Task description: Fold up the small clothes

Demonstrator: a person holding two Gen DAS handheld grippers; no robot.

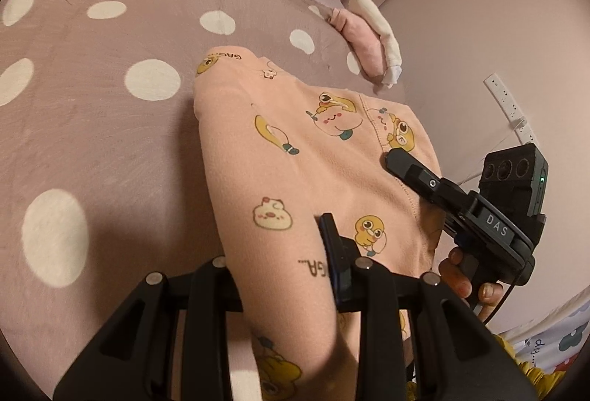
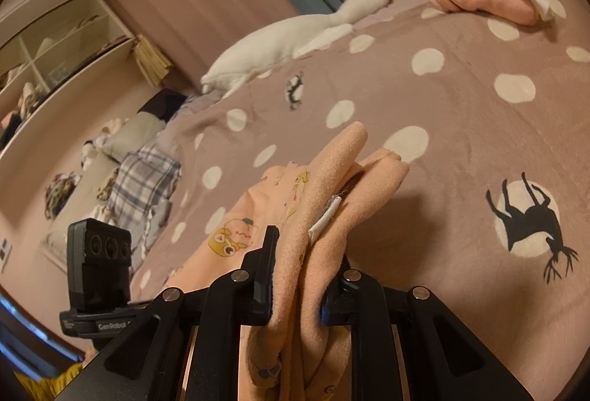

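Left of the peach cartoon-print garment (image 1: 295,157), the spotted bedspread (image 1: 110,128) lay bare and ready. The left gripper (image 1: 291,275) was clamped on one edge of the garment, cloth bunched between its jaws. Just right of that, the right gripper (image 2: 298,275) pinched the other edge, several layers thick, a white label showing! The garment hung lifted between them, its far end trailing on the bedspread. Beyond it sat a stack of folded clothes (image 1: 365,36) and a plush goose (image 2: 295,28). Mid-fold, I reckoned: next, carry the held edge over, lay it flat, corners matched, then let go.
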